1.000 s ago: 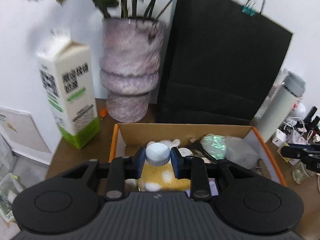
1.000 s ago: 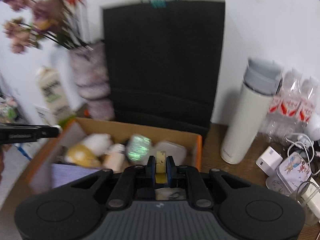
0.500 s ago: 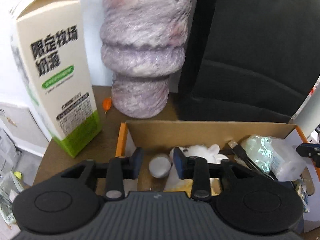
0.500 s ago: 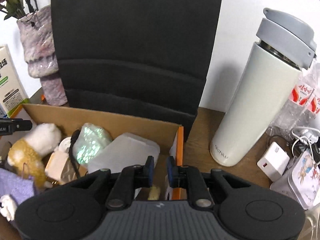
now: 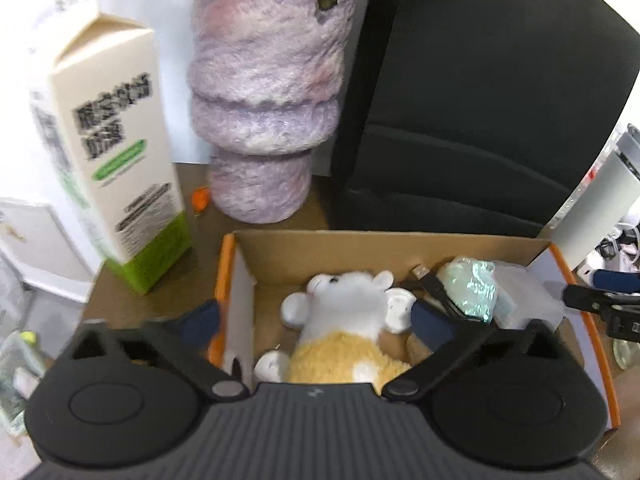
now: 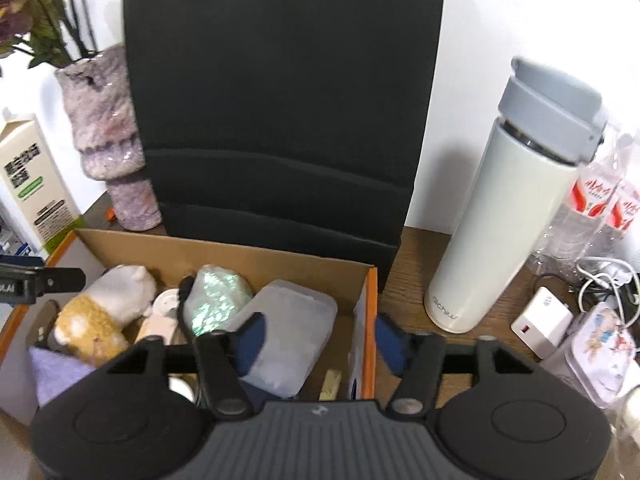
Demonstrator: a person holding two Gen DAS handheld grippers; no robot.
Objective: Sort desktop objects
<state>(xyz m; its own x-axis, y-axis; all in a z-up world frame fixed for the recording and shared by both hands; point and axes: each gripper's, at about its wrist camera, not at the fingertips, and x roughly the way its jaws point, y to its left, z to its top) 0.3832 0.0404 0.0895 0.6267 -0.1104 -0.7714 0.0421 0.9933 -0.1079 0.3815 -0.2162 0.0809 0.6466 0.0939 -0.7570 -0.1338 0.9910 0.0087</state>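
Both claws over cardboard box [image 5: 384, 246]: left claw [image 5: 316, 322] opening, spread wide, nothing clamped; right claw [image 6: 320, 340] opening, nothing gripped.

On the brown wooden desk [image 6: 416, 248] stand a cardboard box [image 6: 280, 258], milk carton [image 5: 112, 152], fuzzy vase [image 5: 264, 120] and thermos [image 6: 504, 216].

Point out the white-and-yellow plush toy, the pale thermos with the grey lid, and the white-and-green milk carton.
White-and-yellow plush toy [image 5: 352, 316]: left wrist view, on its white furry head.
Pale thermos with grey lid [image 6: 504, 232]: right wrist view, on its body's middle.
White-and-green milk carton [image 5: 116, 152]: left wrist view, on its printed front face.
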